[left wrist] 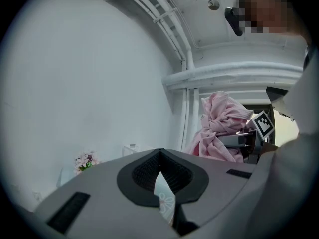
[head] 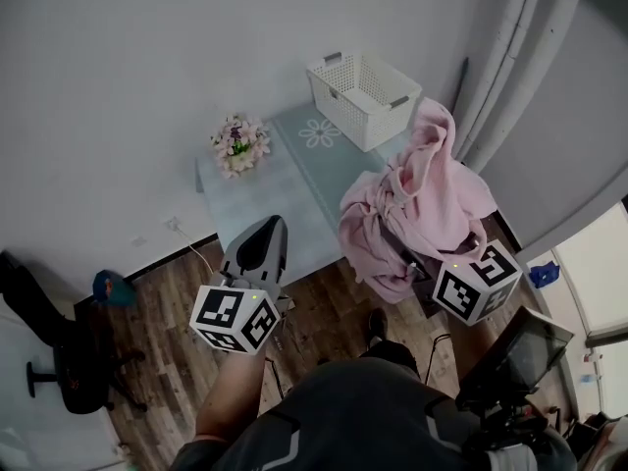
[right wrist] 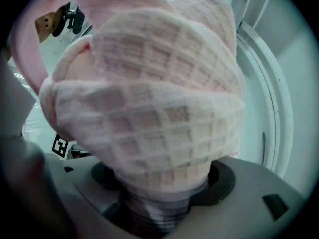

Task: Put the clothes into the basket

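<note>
**Grey-walled room, pink garment held short of a white basket**

A plain grey wall (head: 118,57) and wood-look floor (head: 167,292) frame a low pale blue-green table with a flower pattern (head: 285,199) at centre frame. At the table's far end, upper centre-right, stands a white plastic lattice basket (head: 339,106), open-topped, its bare white floor showing. A bunch of pink and white flowers (head: 239,145) sits on the table's left part.

The pink waffle-weave garment (head: 412,204) hangs at centre right, just below the basket and outside it. It is bunched in the clamped jaws of the right gripper (right wrist: 159,208).

The left gripper (head: 274,223), lower centre-left, has its jaws drawn together at the tips with nothing between them.

Only the head view shows the basket. The right gripper view is filled by cloth. The left gripper view adds white pipes (left wrist: 187,98) behind the garment.
</note>
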The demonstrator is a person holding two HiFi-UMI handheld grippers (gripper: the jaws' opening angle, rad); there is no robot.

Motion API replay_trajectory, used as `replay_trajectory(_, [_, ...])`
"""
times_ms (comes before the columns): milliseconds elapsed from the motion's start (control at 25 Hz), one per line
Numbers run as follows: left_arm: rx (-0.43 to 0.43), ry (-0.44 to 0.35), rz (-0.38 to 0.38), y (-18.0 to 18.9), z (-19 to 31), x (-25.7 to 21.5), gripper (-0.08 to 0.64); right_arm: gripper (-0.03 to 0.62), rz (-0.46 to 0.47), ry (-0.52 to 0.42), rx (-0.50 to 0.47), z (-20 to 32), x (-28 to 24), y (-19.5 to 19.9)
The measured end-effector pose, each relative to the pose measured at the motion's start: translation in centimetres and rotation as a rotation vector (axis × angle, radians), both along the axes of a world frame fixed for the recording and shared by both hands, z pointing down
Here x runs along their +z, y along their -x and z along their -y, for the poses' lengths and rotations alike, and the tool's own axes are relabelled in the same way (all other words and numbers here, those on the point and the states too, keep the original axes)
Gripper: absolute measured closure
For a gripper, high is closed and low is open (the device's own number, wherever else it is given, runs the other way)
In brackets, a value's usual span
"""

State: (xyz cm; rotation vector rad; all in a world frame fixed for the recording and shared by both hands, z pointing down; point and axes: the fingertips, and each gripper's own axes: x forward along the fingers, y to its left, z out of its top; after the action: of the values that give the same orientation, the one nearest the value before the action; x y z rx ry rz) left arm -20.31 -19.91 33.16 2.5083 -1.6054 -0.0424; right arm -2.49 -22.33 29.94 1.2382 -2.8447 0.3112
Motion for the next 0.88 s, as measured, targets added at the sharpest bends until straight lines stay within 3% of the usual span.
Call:
replay_trajectory(440, [-0.033,-0.023,0.031,-6.9,12.5,-1.5,0.552,0.229,0.033,-0.004,0.010,13.0,-0.7,-8.3])
replay_trajectory(680, [-0.052,-0.036,0.038,-9.1,15.4,-1.7,0.552,0.229,0.032,-0.015,-0.010,16.4,-0.5,-10.7])
replay_trajectory(880, [-0.103,-0.029,0.068,-10.8,19.5,-2.1,0.552,0.229,0.063,-0.028,-0.046,22.2,-1.8,-12.8])
